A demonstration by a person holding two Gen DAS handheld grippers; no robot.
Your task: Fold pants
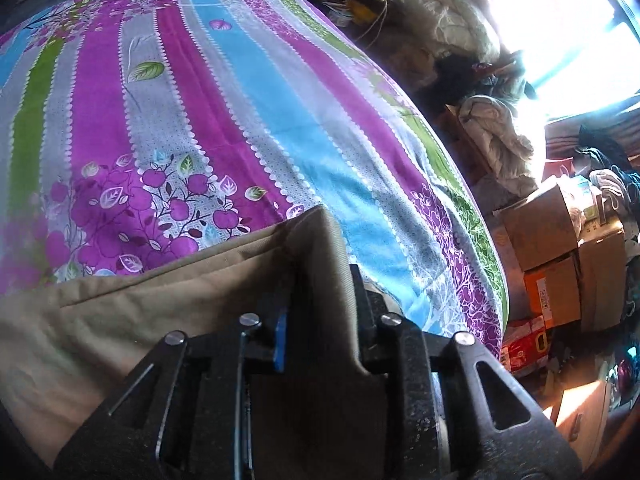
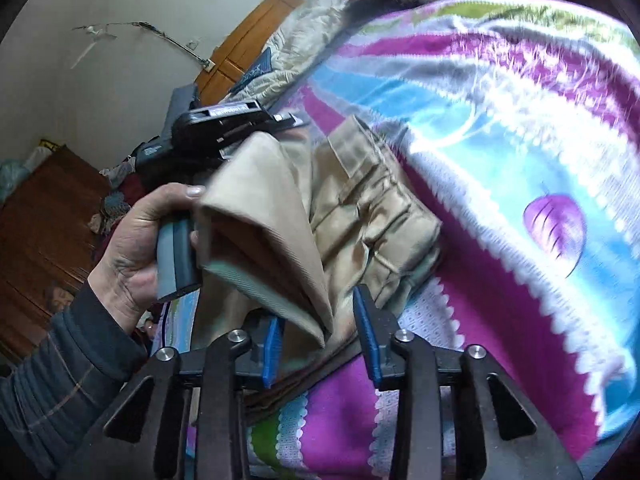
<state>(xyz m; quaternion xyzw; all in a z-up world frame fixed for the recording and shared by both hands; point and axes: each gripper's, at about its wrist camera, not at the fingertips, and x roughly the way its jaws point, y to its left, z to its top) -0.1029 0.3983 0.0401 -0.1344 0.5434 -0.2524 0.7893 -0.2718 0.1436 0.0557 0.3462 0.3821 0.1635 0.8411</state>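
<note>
Carrying the pants [image 2: 280,216] over the bed [image 2: 500,140], the left gripper [image 1: 320,300] clamps a fold; the right gripper's [image 2: 320,344] fingers [image 2: 370,336] stand apart, fabric between them, ready to pinch.

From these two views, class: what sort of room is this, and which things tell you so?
Most likely a lived-in bedroom that doubles as storage: a bed under a striped floral bedsheet, piled quilts, a wooden cabinet and stacked cardboard boxes.

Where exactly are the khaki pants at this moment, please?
In both views the pants lie on the striped bedsheet; one edge is held up by the left gripper, the right gripper alongside.
</note>
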